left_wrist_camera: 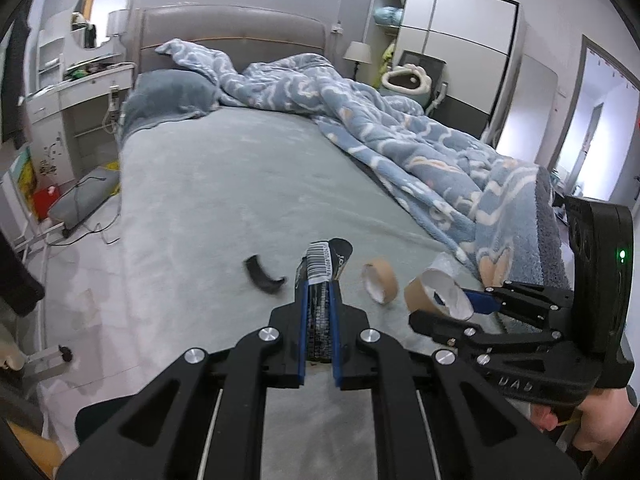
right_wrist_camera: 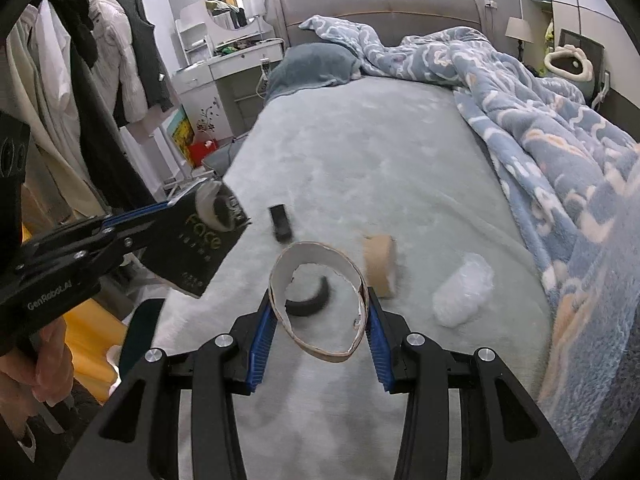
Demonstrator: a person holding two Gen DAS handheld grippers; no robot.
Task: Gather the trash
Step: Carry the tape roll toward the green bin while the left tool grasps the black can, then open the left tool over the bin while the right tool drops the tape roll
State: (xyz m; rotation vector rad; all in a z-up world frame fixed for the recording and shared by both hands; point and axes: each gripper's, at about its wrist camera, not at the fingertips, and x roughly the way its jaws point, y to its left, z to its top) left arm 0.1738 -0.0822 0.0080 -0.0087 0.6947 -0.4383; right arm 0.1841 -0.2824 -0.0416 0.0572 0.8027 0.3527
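Soft gray-blue bed sheet fills both views, with a fluffy blue blanket bunched along the right side.

The left gripper is squeezed nearly closed on a flat black packet. Its own camera shows the packet's white barcode end. Only the right camera shows the packet's face, with gold letters, held over the left edge of the bed.

The right gripper is partly closed, pinching a bent cardboard ring, white on the inside. The left camera sees that ring from the side, just above the sheet.

A second brown tape ring sits on the sheet just beyond the held ring. A curved black strip lies on the sheet and shows through the held ring. A small black piece lies farther up.

Only the right camera shows a clear crumpled plastic wad near the blanket, and coats hanging at the left.
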